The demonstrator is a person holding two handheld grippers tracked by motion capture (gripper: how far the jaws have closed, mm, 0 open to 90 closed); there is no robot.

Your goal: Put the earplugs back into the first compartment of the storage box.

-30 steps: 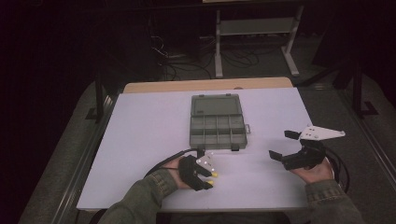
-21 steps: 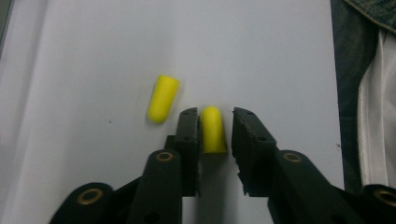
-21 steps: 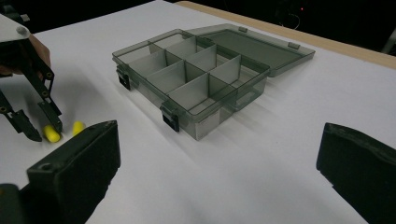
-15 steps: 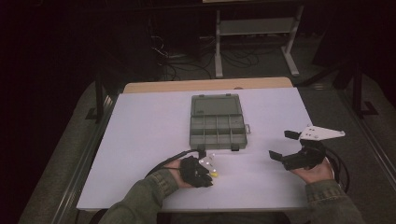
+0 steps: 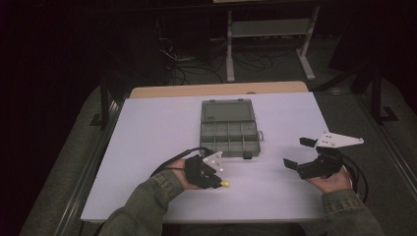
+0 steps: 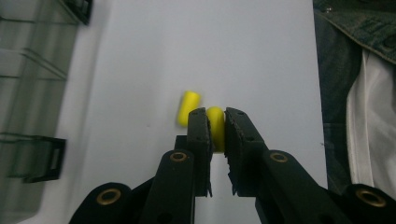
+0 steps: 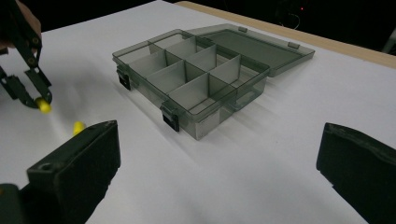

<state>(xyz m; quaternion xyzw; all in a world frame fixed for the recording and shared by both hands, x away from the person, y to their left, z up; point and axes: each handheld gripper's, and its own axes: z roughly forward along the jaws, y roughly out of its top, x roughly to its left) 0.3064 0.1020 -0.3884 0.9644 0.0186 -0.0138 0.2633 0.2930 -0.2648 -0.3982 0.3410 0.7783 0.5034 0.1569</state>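
Left tongs [image 6: 216, 116] just closed onto one yellow plug [image 6: 215, 122] — lifted clear of the table [image 5: 275, 196], second plug [image 6: 188, 108] left lying.

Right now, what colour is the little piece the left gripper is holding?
Bright yellow; the held piece shows best in the left gripper view.

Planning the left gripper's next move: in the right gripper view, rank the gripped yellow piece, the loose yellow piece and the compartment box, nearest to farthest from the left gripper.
1. Gripped yellow piece, between the left gripper's jaws.
2. Loose yellow piece, lying on the table just beside it.
3. Compartment box, farther along, lid open.
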